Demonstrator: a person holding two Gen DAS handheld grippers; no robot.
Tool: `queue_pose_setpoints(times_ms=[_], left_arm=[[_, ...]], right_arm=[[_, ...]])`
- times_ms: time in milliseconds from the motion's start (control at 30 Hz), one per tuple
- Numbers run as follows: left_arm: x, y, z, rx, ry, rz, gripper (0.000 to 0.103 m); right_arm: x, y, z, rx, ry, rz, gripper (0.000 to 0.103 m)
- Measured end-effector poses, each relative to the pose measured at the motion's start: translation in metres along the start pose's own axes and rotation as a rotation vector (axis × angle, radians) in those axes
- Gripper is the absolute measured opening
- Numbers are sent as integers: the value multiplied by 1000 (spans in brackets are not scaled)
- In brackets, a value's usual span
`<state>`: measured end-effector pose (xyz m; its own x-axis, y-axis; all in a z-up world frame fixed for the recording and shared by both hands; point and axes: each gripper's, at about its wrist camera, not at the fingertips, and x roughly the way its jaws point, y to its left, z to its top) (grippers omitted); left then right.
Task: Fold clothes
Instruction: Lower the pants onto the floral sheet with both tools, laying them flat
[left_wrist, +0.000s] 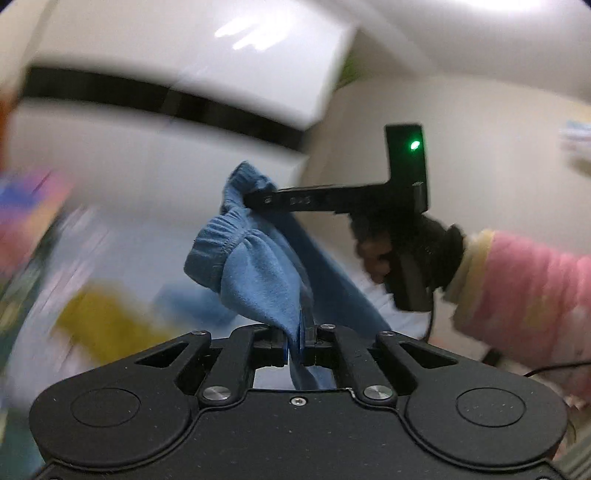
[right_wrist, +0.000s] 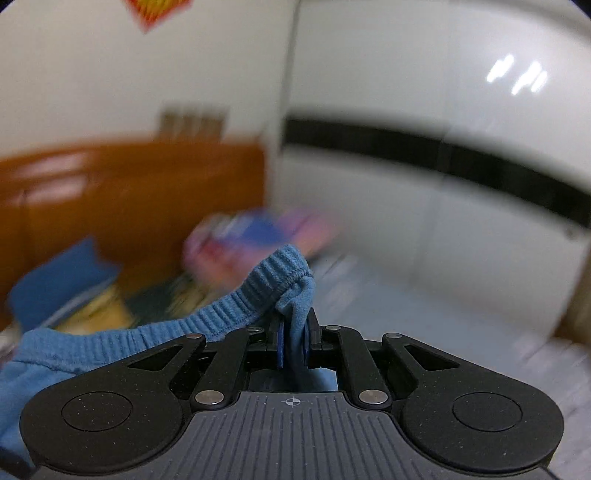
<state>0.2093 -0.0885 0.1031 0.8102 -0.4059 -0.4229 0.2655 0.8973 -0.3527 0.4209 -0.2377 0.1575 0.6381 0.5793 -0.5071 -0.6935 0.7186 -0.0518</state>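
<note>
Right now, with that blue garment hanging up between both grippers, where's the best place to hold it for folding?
Grip the blue garment on its ribbed waistband, coming over the band's top edge. That thick hem bunches firmly; the right gripper and left gripper are each shut on a bunched corner.

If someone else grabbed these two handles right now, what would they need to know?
Left gripper: shut on the blue garment, pinching plain fabric.
Right gripper: shut on the same garment, right by its ribbed band.
The garment hangs in the air between the two grippers, bunched up, above a blurred surface with other clothes, including a yellow piece.
Done: picked up at two points.
Left: spread it out, lay it flat, then make the folds. No fold is visible yet.
</note>
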Motion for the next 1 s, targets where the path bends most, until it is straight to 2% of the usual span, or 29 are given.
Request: queue_pose_setpoints(times_ms=[167, 267, 333, 433, 533, 633, 733, 1000], left_arm=[[-18, 111, -110, -251, 193, 267, 0], [-39, 173, -157, -365, 263, 385, 0], [-55, 212, -183, -431, 290, 456, 0], [-77, 255, -203, -530, 290, 539, 0], [-85, 285, -221, -585, 288, 605, 0], [-88, 314, -229, -636, 288, 644, 0], [-93, 328, -240, -660, 300, 671, 0], [-69, 367, -275, -685, 387, 673, 0]], right_arm=[[157, 110, -89, 125, 236, 164, 7], [237, 178, -125, 118, 364, 235, 7], [267, 217, -145, 79, 421, 280, 7], [300, 265, -160, 2, 480, 333, 7], [332, 300, -160, -61, 523, 386, 7], [362, 337, -162, -130, 556, 426, 7], [390, 364, -167, -172, 597, 459, 7], [423, 384, -203, -200, 695, 459, 8]])
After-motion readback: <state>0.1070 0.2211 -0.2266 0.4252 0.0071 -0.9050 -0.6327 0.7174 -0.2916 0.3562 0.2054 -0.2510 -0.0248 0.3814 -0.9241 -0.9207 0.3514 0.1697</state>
